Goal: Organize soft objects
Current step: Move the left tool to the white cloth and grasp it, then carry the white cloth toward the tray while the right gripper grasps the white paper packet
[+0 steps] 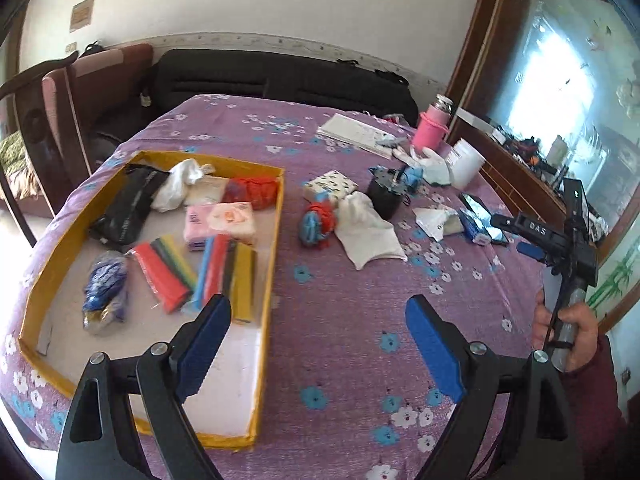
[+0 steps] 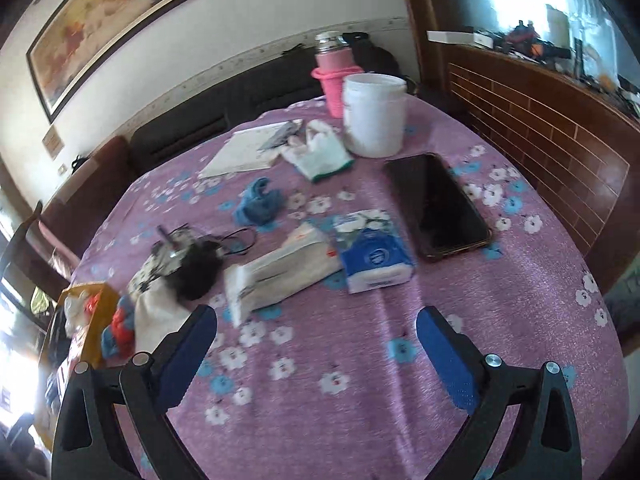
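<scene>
Ahead of our right gripper [image 2: 316, 354], jaws wide and empty, the white tissue pack [image 2: 280, 272] lies on the tablecloth [image 2: 400, 420], long axis slanting up-right, nearer this hand. Our left gripper [image 1: 318, 350], equally agape, hangs beside the yellow tray [image 1: 276, 236].

The left gripper [image 1: 318, 322] is wide open over bare purple tablecloth [image 1: 344, 288], with lots of room ahead. The yellow box wall [image 1: 274, 240] stands just to its left. Farther on, a white cloth [image 1: 370, 232] and a red and blue yarn ball [image 1: 316, 222] lie in the way. The right gripper [image 2: 316, 334] is open too; a tissue pack [image 2: 276, 274] and a blue tissue pack [image 2: 374, 258] lie ahead of it.
</scene>
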`<action>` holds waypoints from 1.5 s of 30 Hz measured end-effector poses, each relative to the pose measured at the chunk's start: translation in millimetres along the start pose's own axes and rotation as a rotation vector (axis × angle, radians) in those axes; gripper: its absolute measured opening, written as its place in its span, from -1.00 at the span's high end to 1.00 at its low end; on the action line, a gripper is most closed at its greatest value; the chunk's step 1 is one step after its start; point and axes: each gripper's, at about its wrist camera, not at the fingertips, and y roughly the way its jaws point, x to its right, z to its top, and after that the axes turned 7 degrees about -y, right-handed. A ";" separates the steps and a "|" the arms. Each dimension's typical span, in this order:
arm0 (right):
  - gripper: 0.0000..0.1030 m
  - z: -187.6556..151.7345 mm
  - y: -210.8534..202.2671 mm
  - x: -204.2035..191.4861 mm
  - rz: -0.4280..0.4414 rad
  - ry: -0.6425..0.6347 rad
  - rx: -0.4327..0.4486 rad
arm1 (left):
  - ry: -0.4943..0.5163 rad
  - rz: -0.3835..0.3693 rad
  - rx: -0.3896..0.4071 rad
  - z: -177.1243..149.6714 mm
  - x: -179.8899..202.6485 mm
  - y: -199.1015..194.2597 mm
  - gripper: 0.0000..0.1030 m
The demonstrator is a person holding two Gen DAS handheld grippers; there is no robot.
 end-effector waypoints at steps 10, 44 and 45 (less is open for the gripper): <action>-0.96 -13.8 30.6 33.6 0.049 0.082 -0.005 | 0.092 0.017 -0.142 25.7 72.5 116.4 -0.71; -0.96 -16.9 34.4 48.2 -0.007 0.132 -0.023 | 0.210 -0.090 -0.248 -7.6 67.7 112.8 -0.31; -0.96 -17.0 34.4 49.0 -0.009 0.133 -0.024 | 0.197 -0.108 -0.250 -7.1 70.0 118.4 -0.37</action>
